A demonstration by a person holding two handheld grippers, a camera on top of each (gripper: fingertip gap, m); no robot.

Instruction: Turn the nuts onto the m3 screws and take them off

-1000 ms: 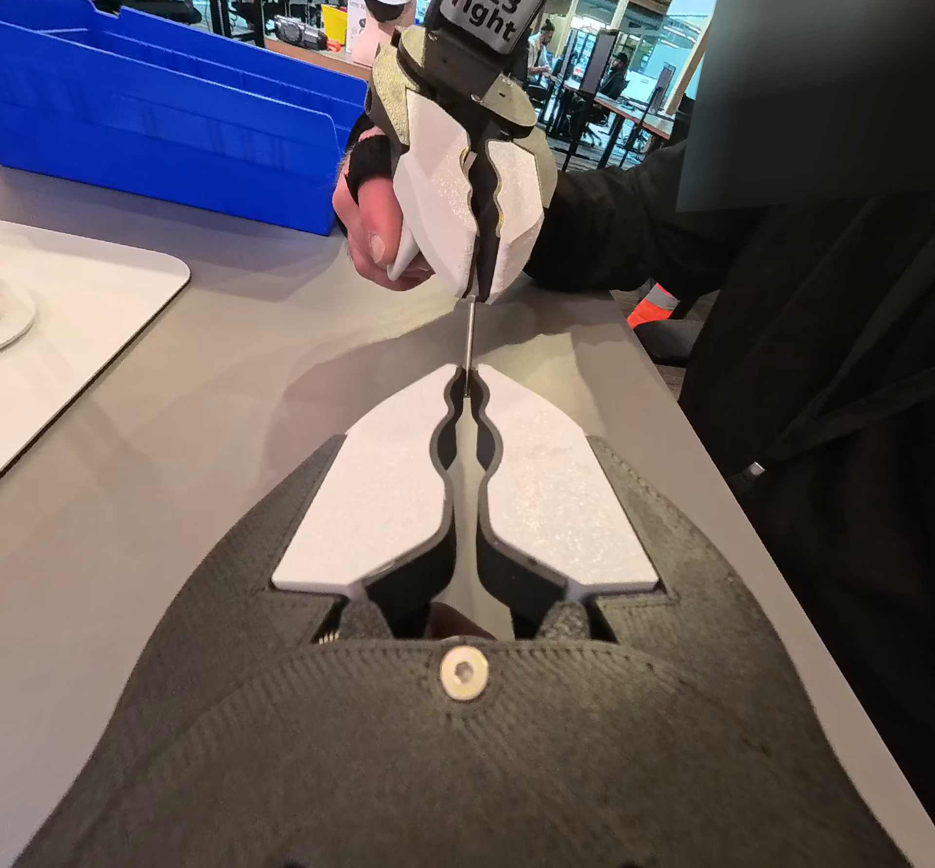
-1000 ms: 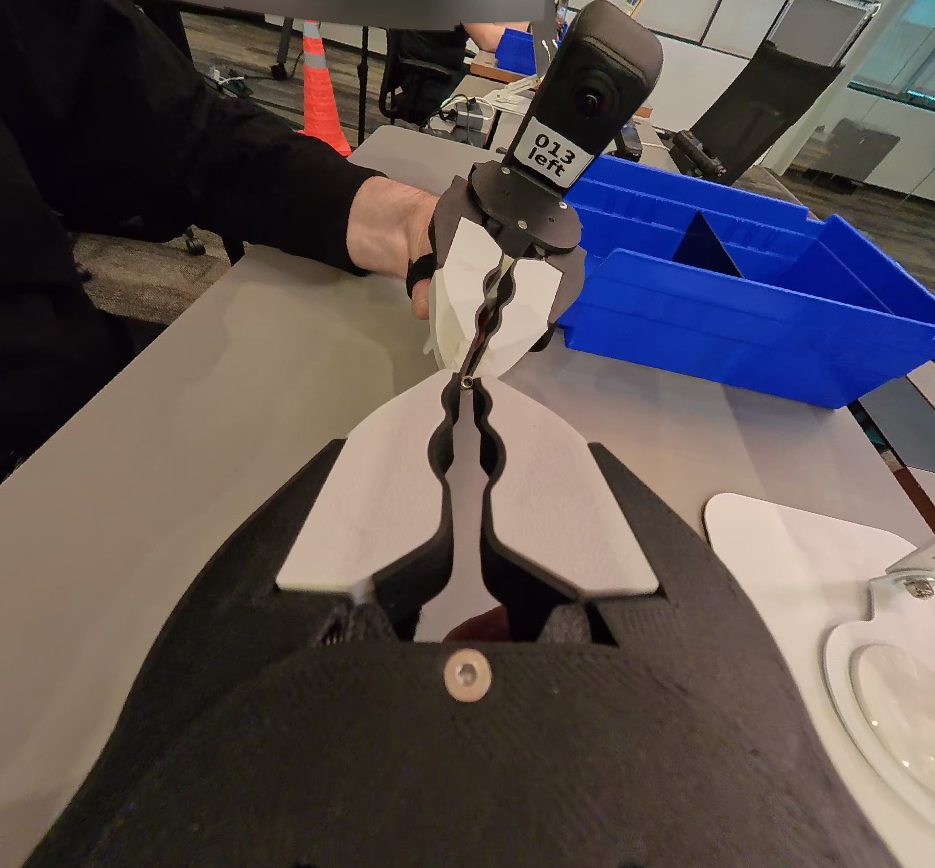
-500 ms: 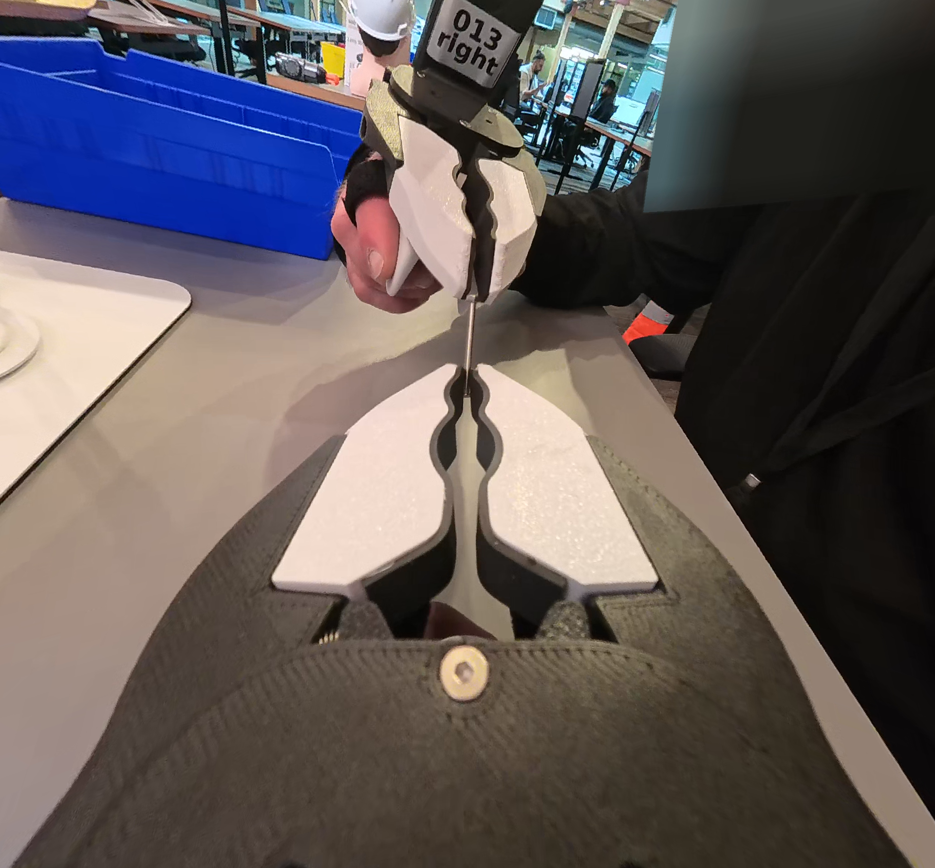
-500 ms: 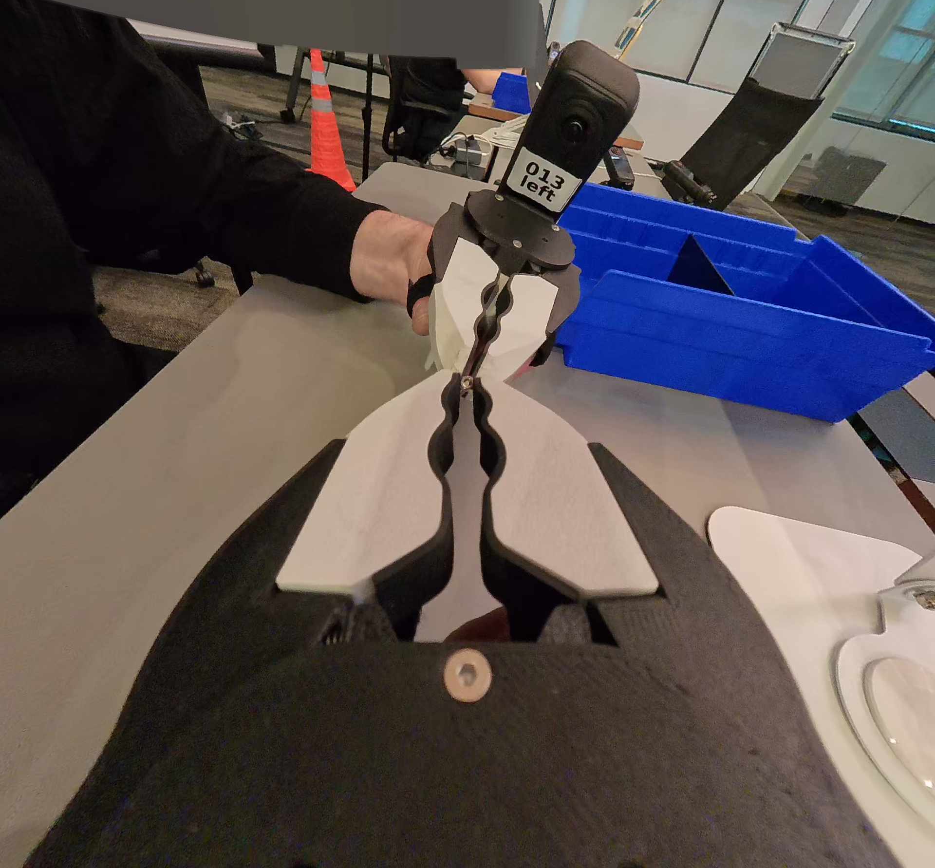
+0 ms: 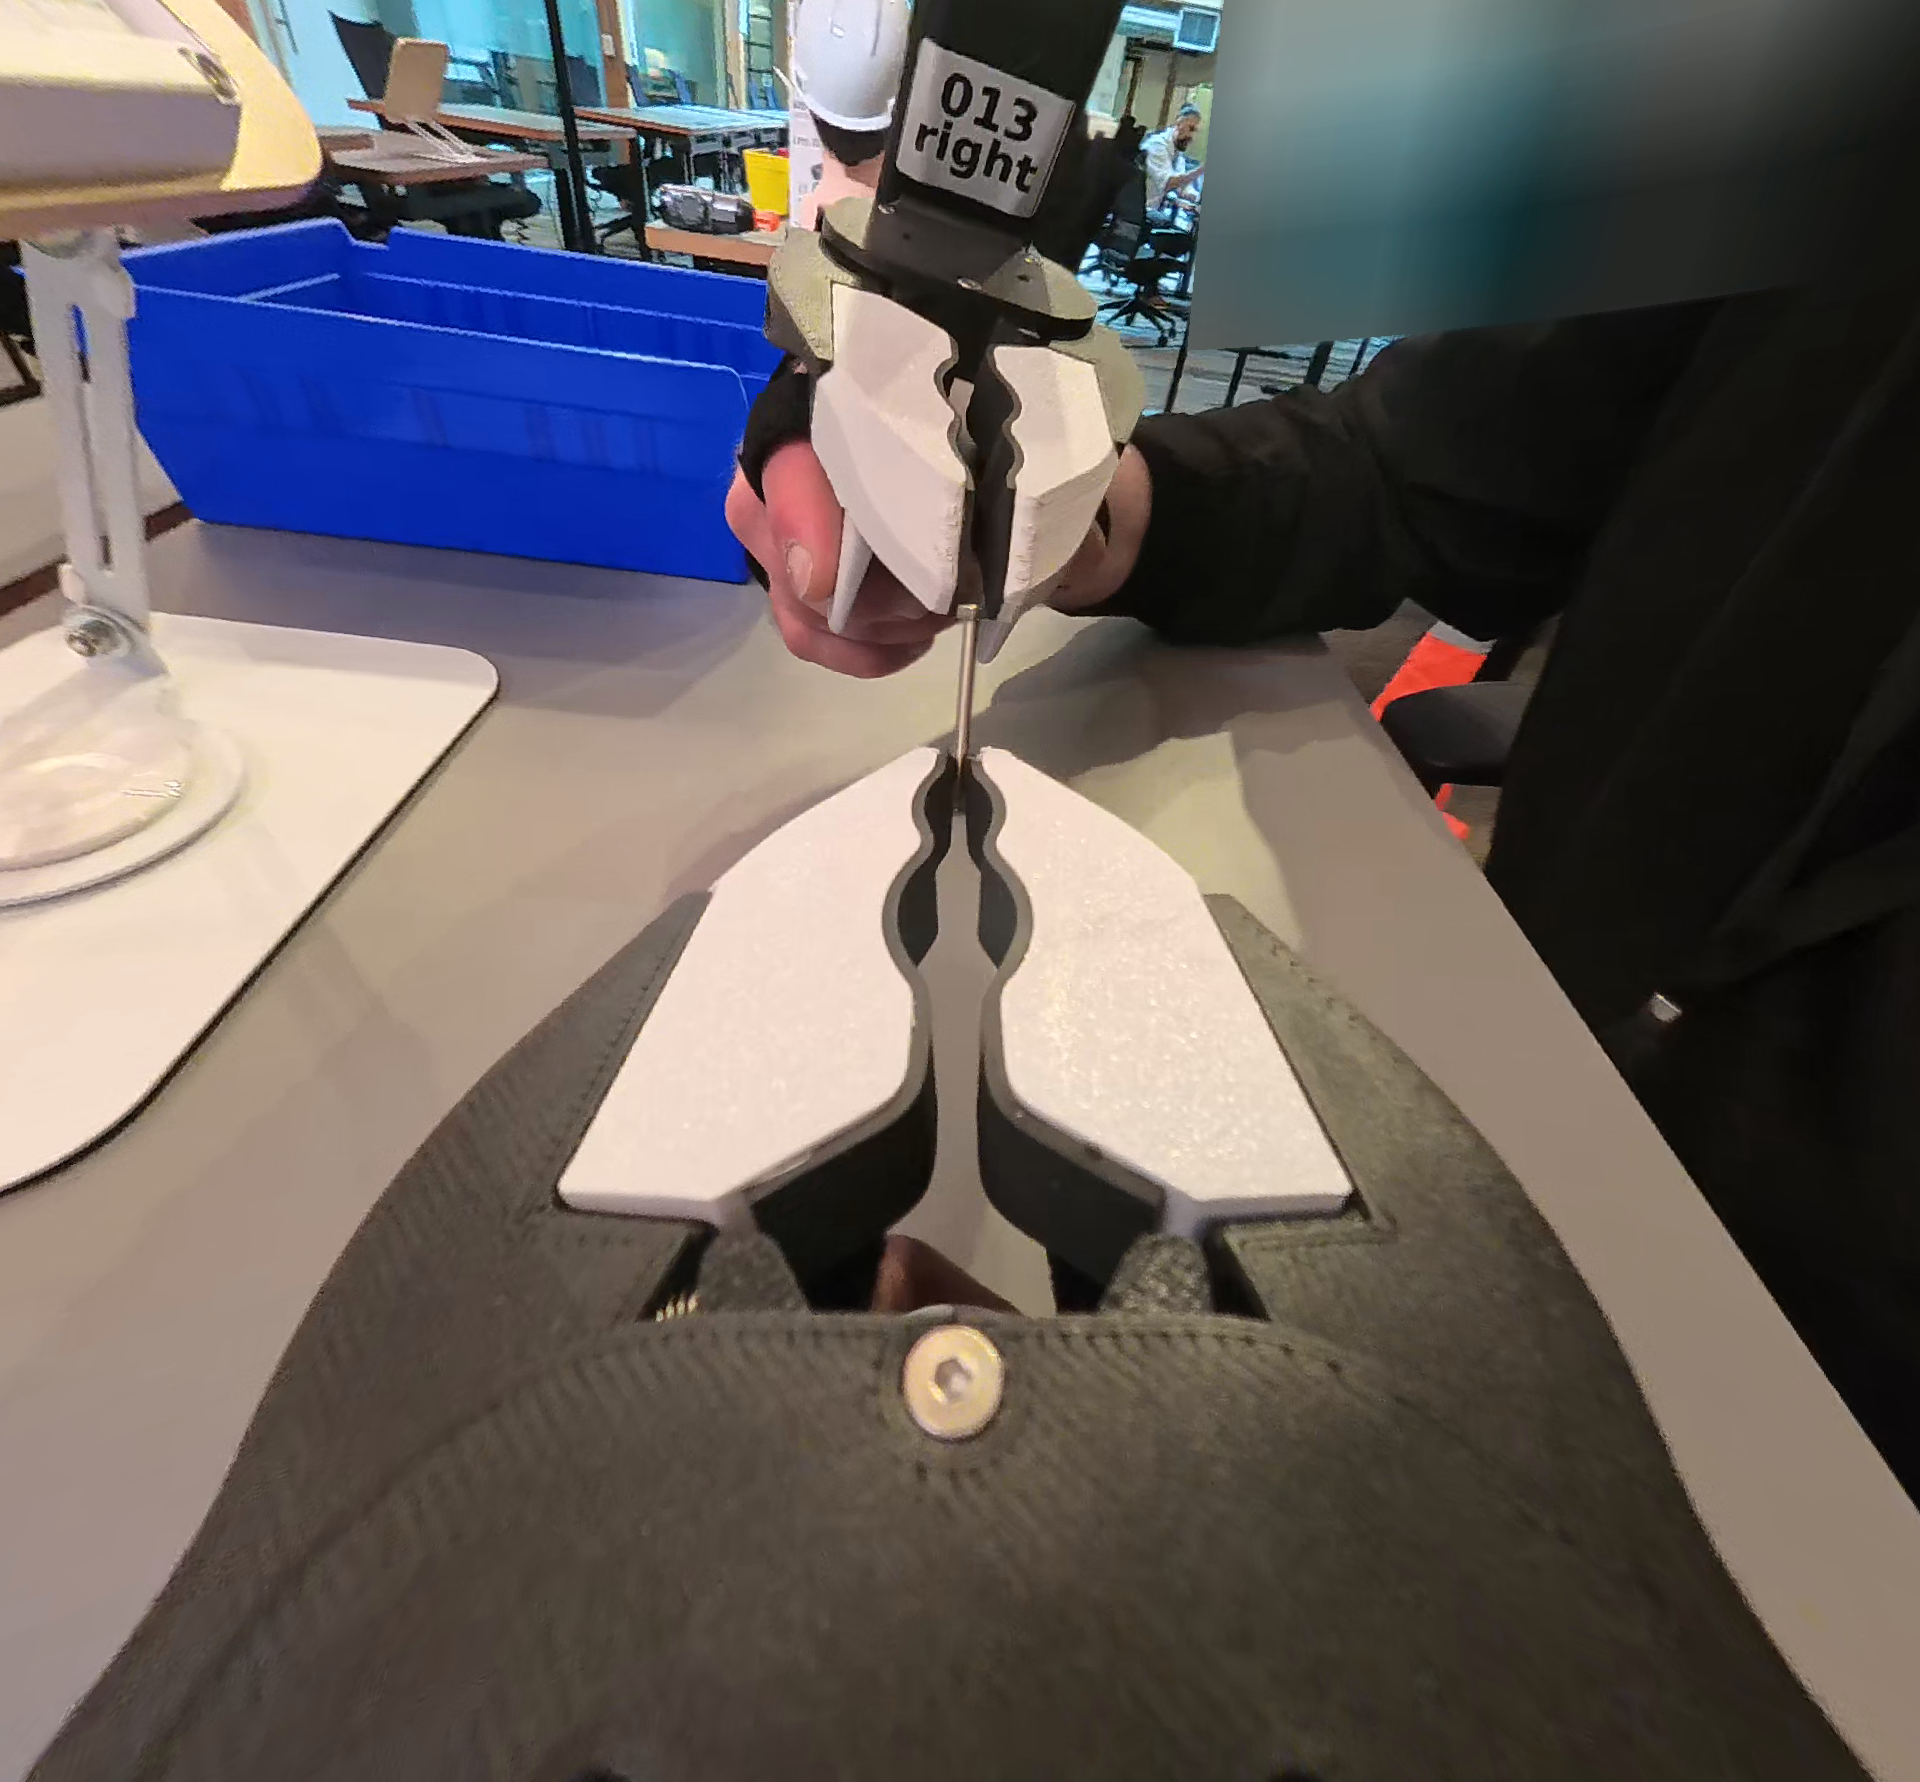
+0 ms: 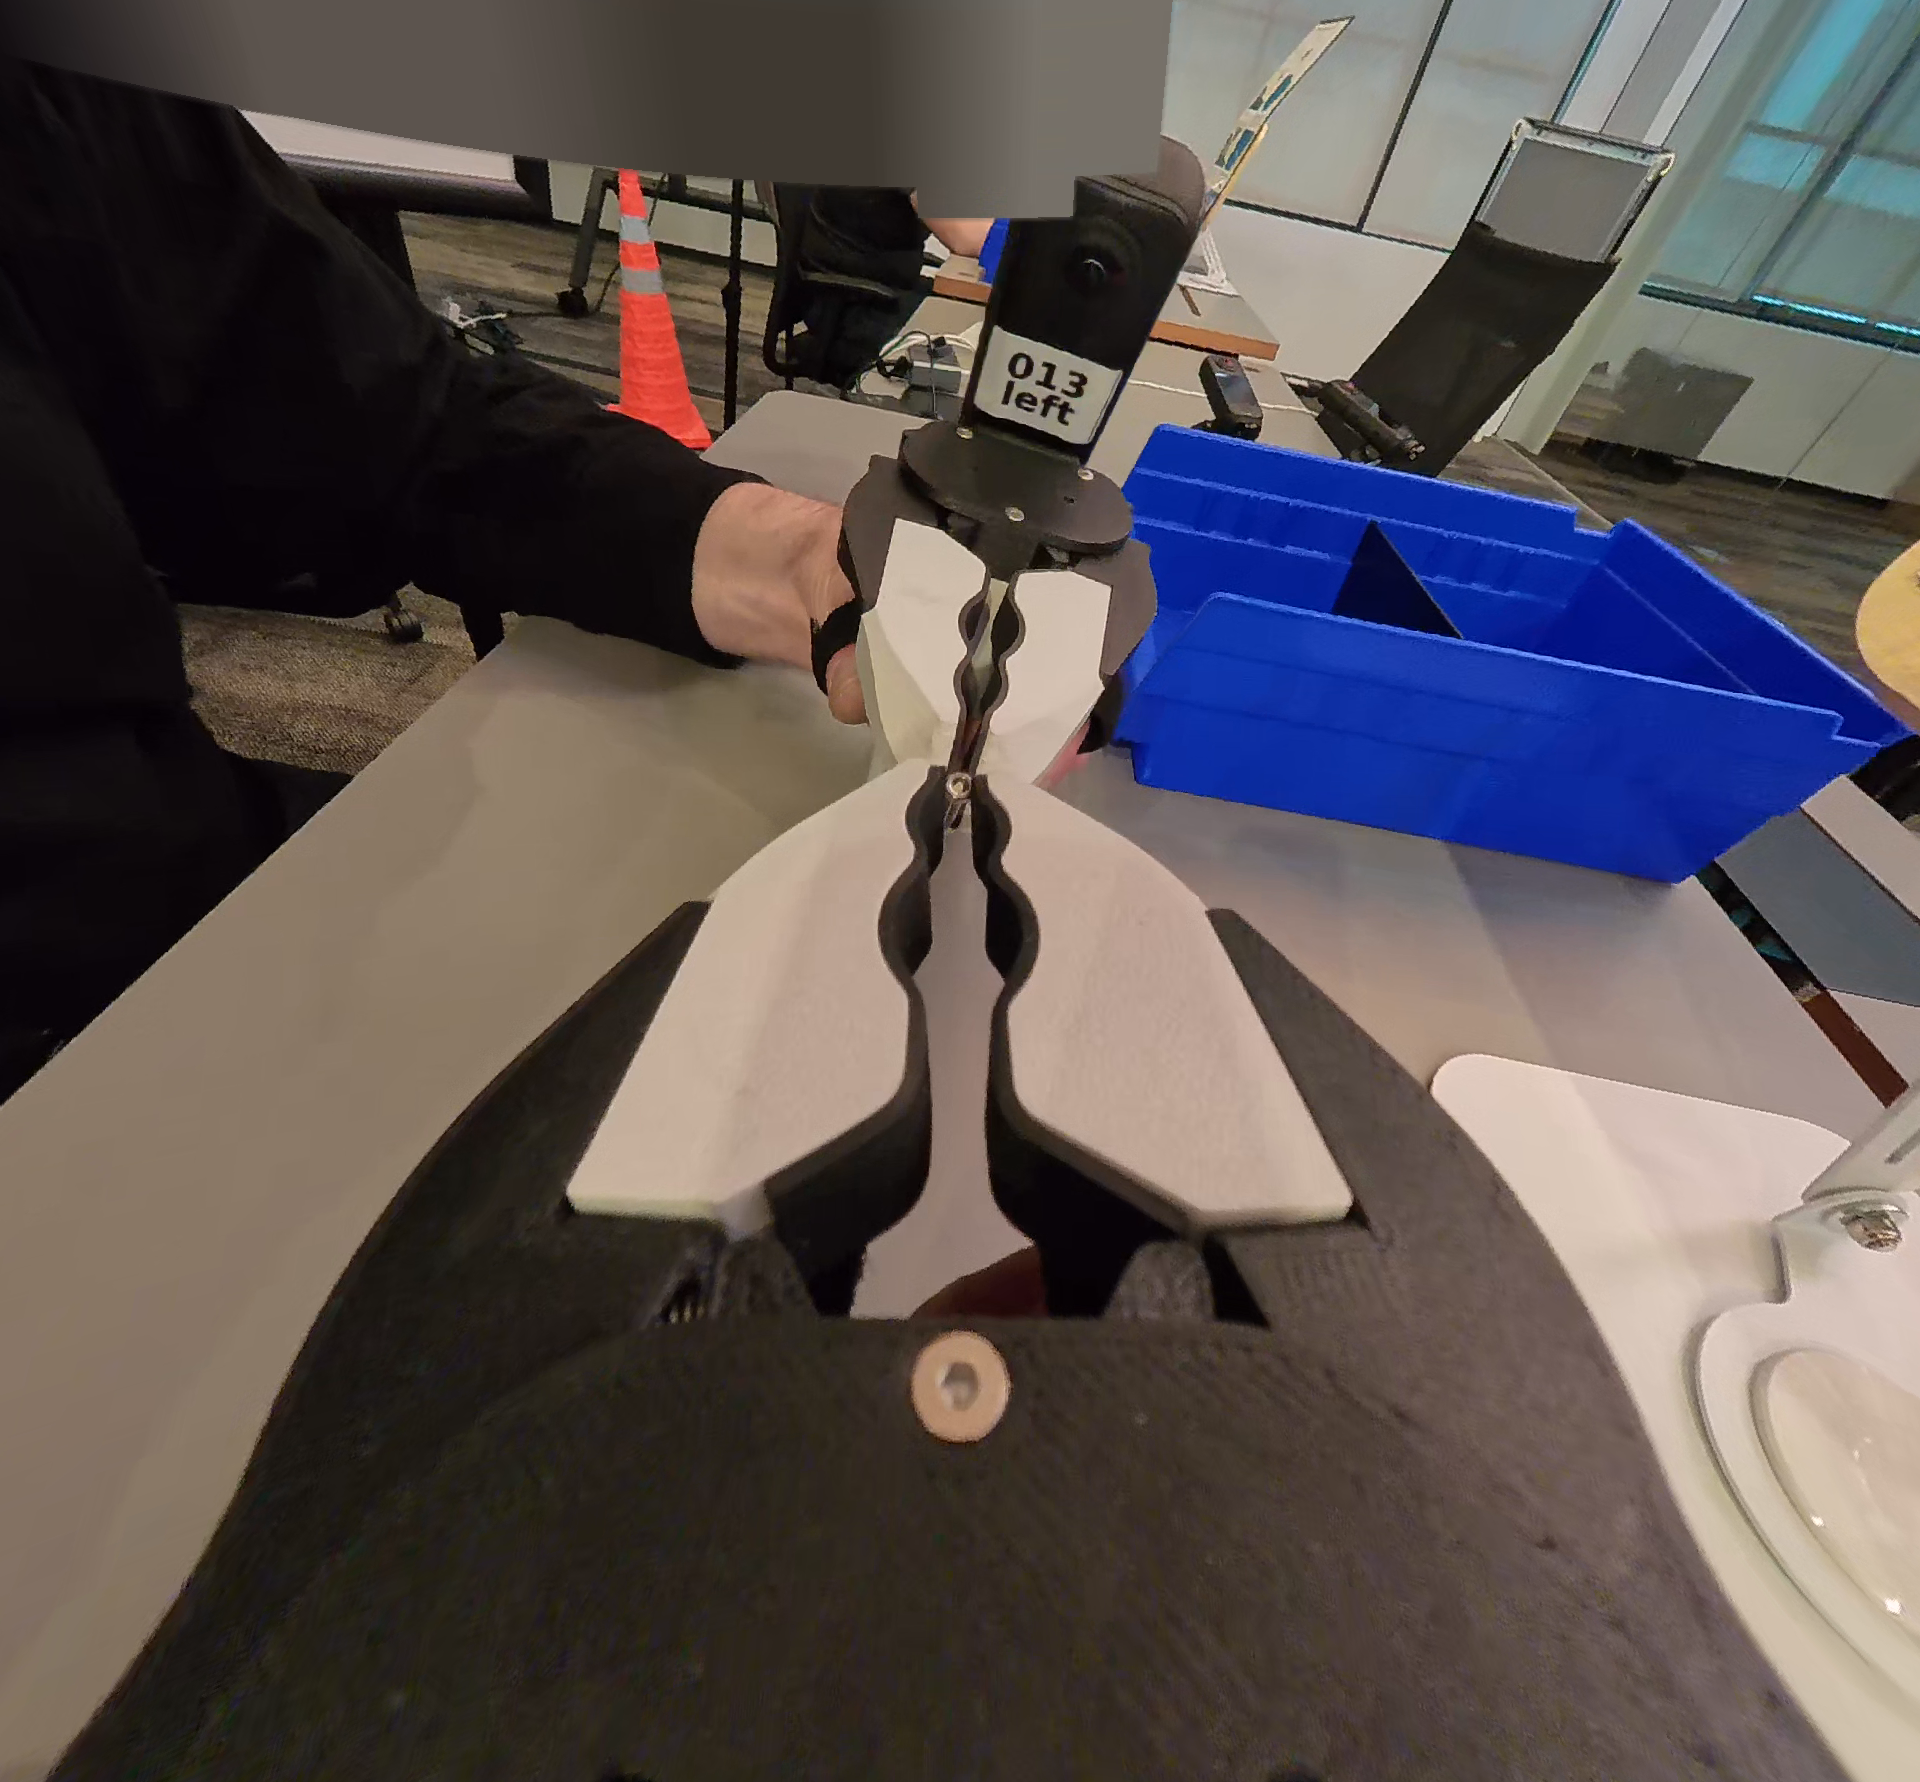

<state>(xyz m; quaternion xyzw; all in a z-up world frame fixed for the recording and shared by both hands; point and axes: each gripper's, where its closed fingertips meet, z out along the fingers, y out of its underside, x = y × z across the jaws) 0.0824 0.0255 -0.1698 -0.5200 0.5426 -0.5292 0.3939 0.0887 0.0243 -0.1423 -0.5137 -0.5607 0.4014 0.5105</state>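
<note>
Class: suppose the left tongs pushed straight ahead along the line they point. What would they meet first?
Most likely the right tongs, facing them head-on. The thin screw bridges the gap between both tips, so the left tongs would slide along it into them; depth is hard to judge.

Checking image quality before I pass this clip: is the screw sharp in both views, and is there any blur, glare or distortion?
Left wrist view: the screw is sharp and thin against the grey table; the lamp at the top left is smeared; wide-angle bending at the edges. Right wrist view: the screw head is crisp; the blue bin is clear; no strong glare.
</note>
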